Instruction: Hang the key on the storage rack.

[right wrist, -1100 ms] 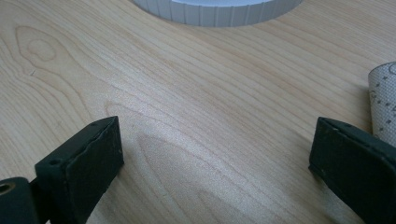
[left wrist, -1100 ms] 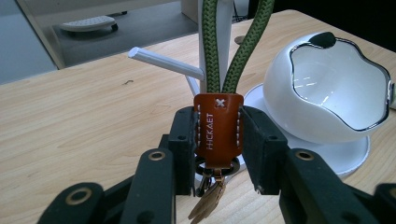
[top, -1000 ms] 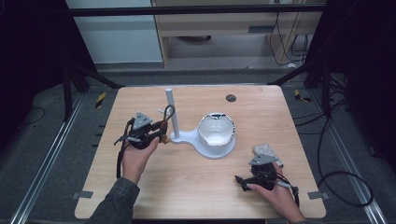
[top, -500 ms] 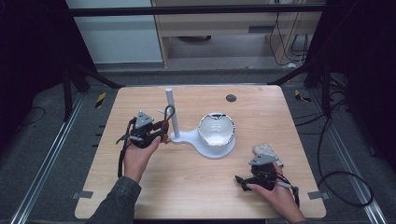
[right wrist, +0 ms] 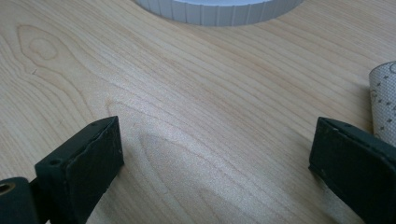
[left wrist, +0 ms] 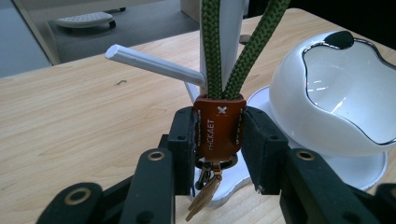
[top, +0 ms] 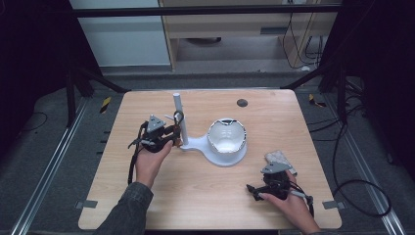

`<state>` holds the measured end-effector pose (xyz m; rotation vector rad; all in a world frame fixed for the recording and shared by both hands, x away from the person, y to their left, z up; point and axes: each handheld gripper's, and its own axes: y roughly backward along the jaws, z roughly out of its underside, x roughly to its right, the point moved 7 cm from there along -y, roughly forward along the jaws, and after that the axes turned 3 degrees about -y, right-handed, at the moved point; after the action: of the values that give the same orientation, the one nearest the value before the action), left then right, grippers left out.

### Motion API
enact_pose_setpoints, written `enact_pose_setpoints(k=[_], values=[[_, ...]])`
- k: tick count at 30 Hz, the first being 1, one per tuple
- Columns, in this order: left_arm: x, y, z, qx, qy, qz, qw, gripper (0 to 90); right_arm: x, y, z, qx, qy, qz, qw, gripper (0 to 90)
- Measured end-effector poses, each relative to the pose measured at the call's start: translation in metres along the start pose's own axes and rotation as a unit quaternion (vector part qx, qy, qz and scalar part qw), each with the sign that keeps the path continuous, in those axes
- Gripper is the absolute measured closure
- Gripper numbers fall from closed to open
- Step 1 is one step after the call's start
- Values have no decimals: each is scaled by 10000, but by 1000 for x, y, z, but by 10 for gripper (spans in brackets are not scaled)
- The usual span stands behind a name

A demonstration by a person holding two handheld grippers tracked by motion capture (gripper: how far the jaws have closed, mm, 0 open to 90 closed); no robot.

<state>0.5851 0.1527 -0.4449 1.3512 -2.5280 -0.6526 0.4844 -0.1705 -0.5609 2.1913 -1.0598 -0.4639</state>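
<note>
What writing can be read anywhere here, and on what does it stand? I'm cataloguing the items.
"HICKAET", as best it reads, some letters unsure: stamped lengthwise on the orange leather tab of the green cord keychain, which the left hand-held gripper clamps.
A small stitched white "x" mark: near the top of the same tab.
No other writing shows on the white stand, the white bowl or the table.

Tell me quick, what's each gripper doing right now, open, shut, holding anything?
Left gripper: shut on the brown leather tab of the green cord lanyard, beside the white stand.
Right gripper: open, holding nothing, low over the wooden table.
</note>
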Motion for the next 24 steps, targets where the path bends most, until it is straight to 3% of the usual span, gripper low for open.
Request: enact_pose_setpoints(k=[7, 14, 19, 22, 24], values=[[-1, -1, 0, 0, -20, -19, 10000, 645, 0, 0, 0, 1, -4, -6, 10000, 28], [1, 5, 3, 2, -9, -12, 10000, 517, 0, 0, 0, 0, -6, -2, 10000, 29], [1, 12, 12, -194, -81, 7, 9998, 441, 0, 0, 0, 1, -7, -3, 10000, 28], [-2, 16, 23, -397, -182, -10, 9990, 368, 0, 0, 0, 0, -10, -7, 10000, 28], [-4, 19, 32, -506, -141, 1, 9986, 299, 0, 0, 0, 0, -11, -9, 10000, 28]])
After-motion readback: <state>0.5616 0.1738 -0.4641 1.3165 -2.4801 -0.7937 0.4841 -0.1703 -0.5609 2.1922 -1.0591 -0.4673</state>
